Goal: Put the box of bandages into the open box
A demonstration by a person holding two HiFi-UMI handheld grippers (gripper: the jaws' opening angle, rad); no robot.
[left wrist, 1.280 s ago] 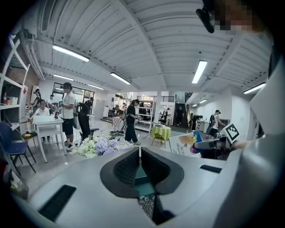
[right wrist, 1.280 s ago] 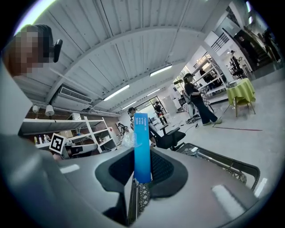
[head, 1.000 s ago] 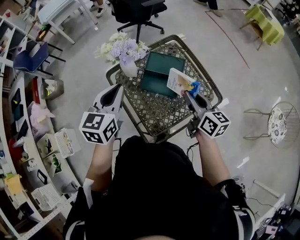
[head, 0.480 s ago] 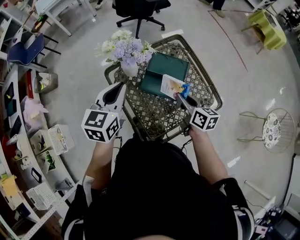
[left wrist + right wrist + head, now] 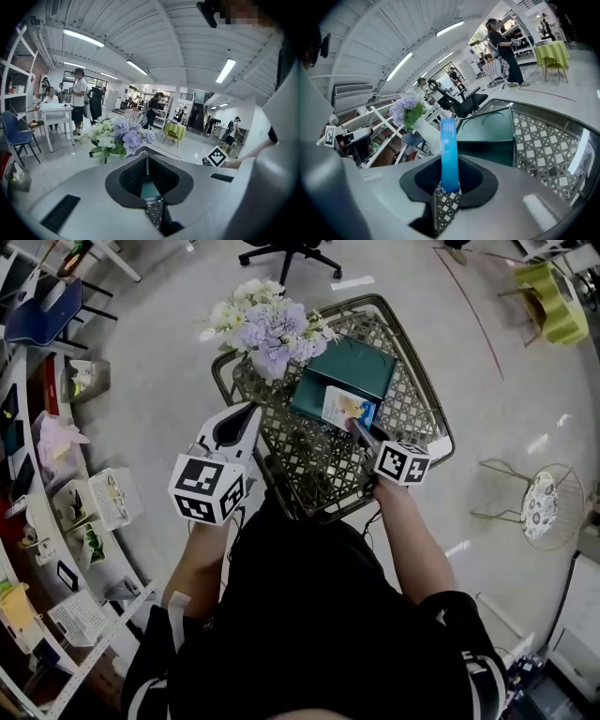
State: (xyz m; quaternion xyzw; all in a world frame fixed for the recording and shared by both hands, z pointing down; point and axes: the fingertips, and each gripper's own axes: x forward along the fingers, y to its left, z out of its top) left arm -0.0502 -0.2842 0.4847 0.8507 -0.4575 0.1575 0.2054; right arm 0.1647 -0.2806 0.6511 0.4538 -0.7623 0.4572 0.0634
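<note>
Since a second ago the box of bandages (image 5: 348, 409) has come down with the right hand, and from the head view it now overlaps the near edge of the open box (image 5: 361, 367), where before it hung more to the right of it.

It is held by its near end in the right gripper (image 5: 361, 430). In the right gripper view the jaws are pressed on both flat faces, and the narrow blue side of the box stands up between them. Its long axis runs away from the gripper, toward the dark green open box, which lies straight ahead and a little lower, with its hollow inside facing up. I judge that the next move is a short push forward and down, and then the jaws let go. I cannot tell whether the box of bandages already touches the rim.

The left gripper (image 5: 239, 423) has its jaws together with nothing between them. It hangs over the left corner of the metal lattice table (image 5: 309, 465), farther from the open box than the right one. A vase of flowers (image 5: 272, 329) stands just beside the open box on the left.
</note>
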